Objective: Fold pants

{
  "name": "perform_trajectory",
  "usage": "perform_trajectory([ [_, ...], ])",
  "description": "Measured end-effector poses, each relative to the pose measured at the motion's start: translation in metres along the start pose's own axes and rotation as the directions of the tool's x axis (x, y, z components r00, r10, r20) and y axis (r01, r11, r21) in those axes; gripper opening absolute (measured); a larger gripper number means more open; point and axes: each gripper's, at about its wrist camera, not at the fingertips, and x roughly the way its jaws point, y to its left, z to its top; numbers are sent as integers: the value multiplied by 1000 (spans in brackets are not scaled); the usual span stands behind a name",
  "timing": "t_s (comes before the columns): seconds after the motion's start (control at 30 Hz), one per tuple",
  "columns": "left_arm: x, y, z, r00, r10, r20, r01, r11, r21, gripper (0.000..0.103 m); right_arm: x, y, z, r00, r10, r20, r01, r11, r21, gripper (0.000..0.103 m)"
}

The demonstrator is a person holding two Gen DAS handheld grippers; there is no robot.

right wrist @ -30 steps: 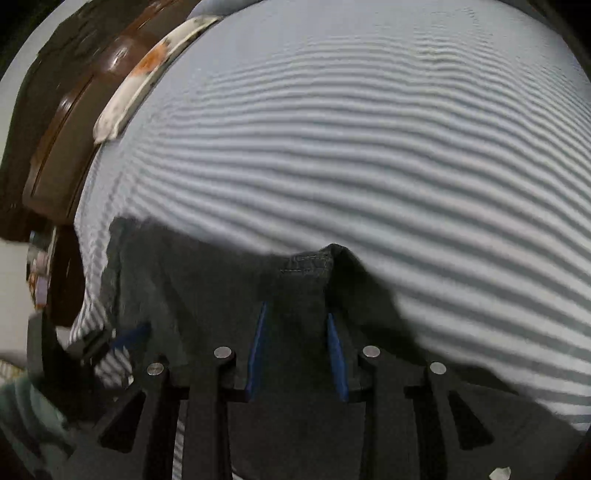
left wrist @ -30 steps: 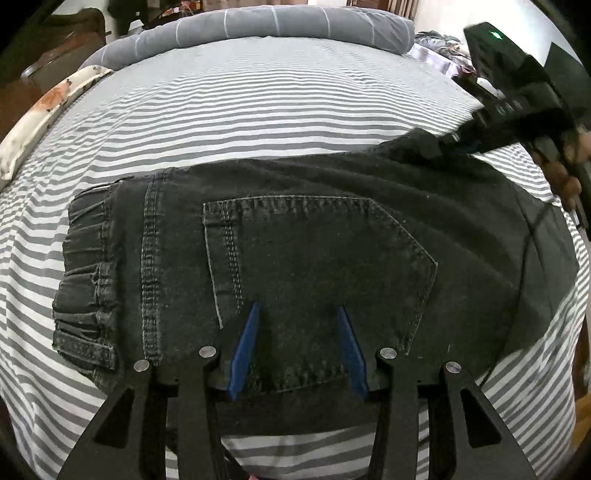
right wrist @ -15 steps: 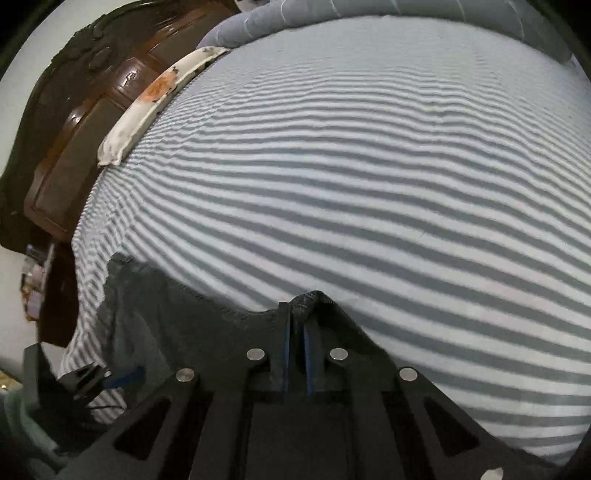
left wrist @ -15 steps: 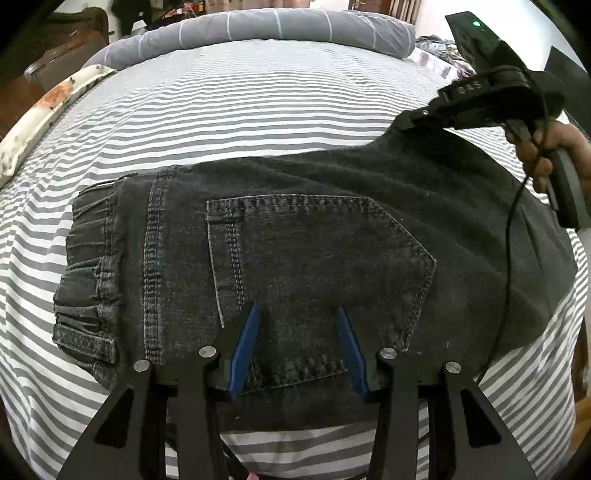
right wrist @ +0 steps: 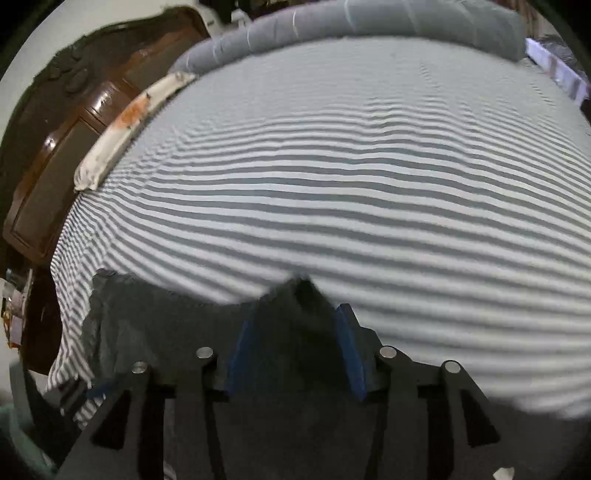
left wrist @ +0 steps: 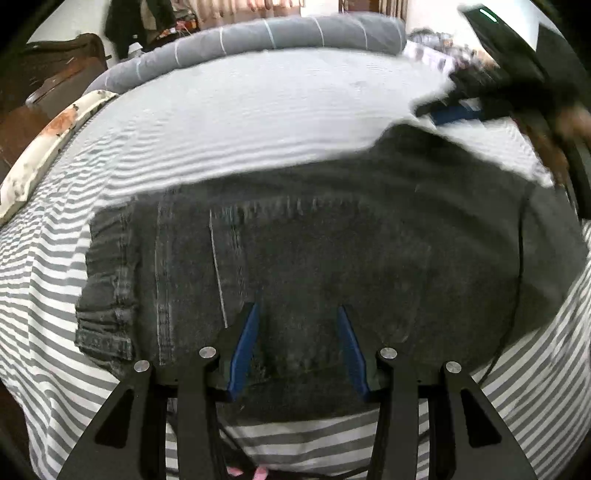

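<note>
- One pair of dark denim pants (left wrist: 332,258) lies folded on the striped bedsheet (left wrist: 258,122), long axis across the left wrist view, its elastic waistband (left wrist: 107,291) pointing left.
- Left gripper (left wrist: 297,347) hovers over the near edge by the back pocket, blue pads apart, gripping nothing.
- Right gripper (right wrist: 295,347) has just been opening; a peak of fabric stands between its spread pads, seemingly let go.
- Beyond the sheet, a grey bolster (right wrist: 369,22) lines the far edge and a dark wooden headboard (right wrist: 62,147) stands at left.
</note>
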Motion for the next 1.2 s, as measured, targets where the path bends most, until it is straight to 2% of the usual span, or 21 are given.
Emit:
perform_trajectory([
  [0.17, -28, -26, 15, 995, -54, 81, 52, 998, 27, 51, -58, -34, -74, 997, 27, 71, -37, 990, 140, 43],
  [0.27, -31, -49, 18, 994, -90, 60, 88, 995, 45, 51, -84, -68, -116, 996, -15, 93, -8, 973, 233, 43],
  [0.37, -32, -78, 15, 990, -137, 25, 135, 989, 61, 51, -113, -118, -158, 992, -77, 104, 37, 937, 347, 44],
  [0.5, -28, -114, 19, 988, -156, -9, 156, 982, 108, 51, -162, -190, -202, 971, -208, 120, 128, 872, 472, 44],
  [0.57, -26, -131, 21, 987, -160, -17, 161, 978, 130, 51, -186, -227, -226, 956, -263, 126, 153, 821, 550, 43],
  [0.67, -23, -152, 28, 982, -186, -27, 187, 970, 158, 51, -212, -274, -252, 946, -292, 142, 140, 760, 635, 43],
  [0.73, -20, -167, 34, 980, -195, -31, 197, 965, 170, 51, -223, -304, -265, 947, -283, 155, 111, 738, 666, 43],
  [0.87, -13, -196, 46, 974, -221, -45, 226, 960, 166, 51, -226, -349, -272, 957, -252, 144, 97, 746, 659, 43],
  [1.0, 3, -226, 51, 970, -229, -86, 240, 957, 163, 51, -209, -368, -271, 973, -192, 126, 72, 778, 625, 43],
  [1.13, 20, -247, 50, 965, -226, -130, 246, 955, 164, 51, -200, -371, -273, 979, -145, 140, 40, 822, 568, 42],
  [1.17, 25, -253, 48, 967, -214, -139, 236, 956, 175, 51, -200, -370, -275, 980, -138, 143, 38, 837, 546, 39],
  [1.2, 27, -255, 47, 969, -204, -141, 228, 957, 181, 51, -200, -369, -276, 982, -120, 143, 28, 851, 524, 30],
])
